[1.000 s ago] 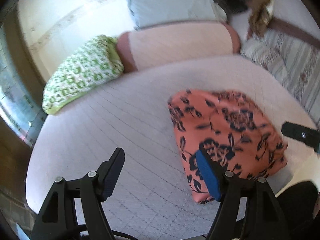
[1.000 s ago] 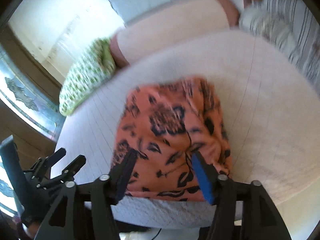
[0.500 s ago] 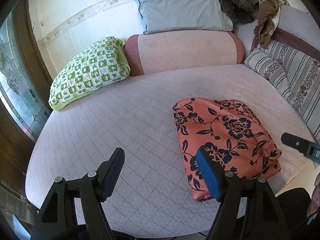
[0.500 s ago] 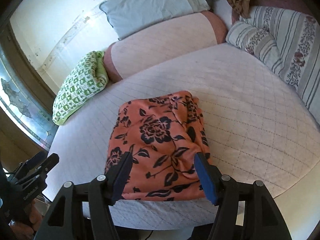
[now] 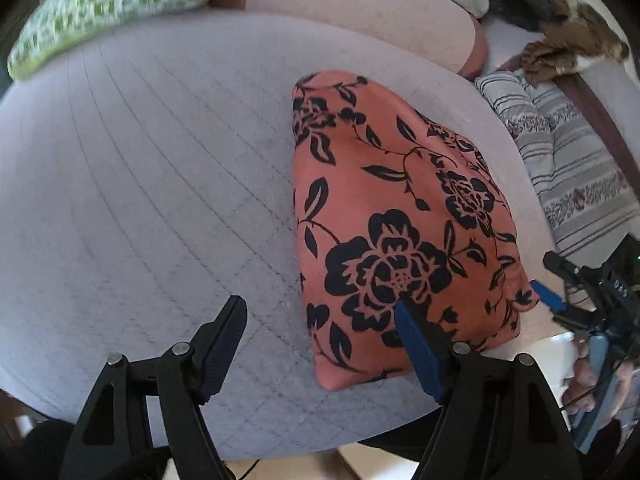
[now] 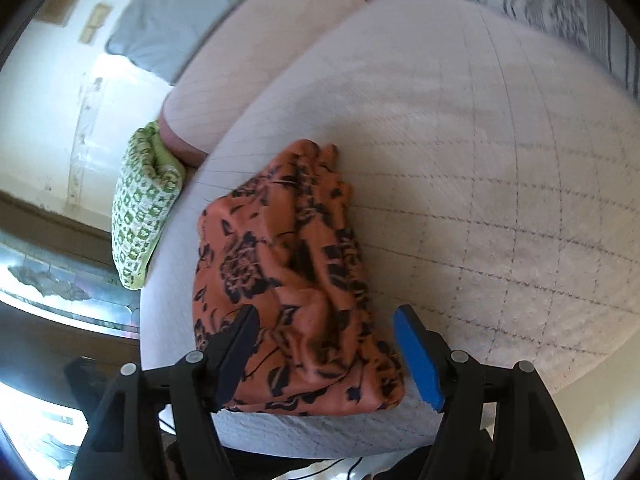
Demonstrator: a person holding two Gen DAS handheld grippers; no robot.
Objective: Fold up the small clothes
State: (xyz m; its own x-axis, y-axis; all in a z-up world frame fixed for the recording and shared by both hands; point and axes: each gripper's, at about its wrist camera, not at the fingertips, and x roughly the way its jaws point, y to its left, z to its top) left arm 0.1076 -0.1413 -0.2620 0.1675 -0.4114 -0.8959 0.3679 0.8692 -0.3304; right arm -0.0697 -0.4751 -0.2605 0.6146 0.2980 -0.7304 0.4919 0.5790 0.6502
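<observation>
The quilted bed (image 5: 152, 168) fills the space ahead of both grippers, and the orange floral garment (image 5: 392, 216) lies on it as a loosely bunched bundle close to the near edge. It sits ahead and to the right of the left gripper (image 5: 320, 320), whose jaws stand wide with nothing between them; only its blue finger overlaps the cloth's near corner. From the right wrist view, the right gripper (image 6: 326, 330) hangs directly over the garment's near end, its jaws opening, the cloth below and between the fingers but not pinched.

The main risk is a bad grasp. The bundle is layered and rumpled, so closing here could catch several layers at once and drag the whole heap rather than one edge. Because it lies so near the mattress edge, a pull towards the person could slide it off. The green patterned cushion (image 5: 104, 4) lies far beyond the left gripper, out of the way.
</observation>
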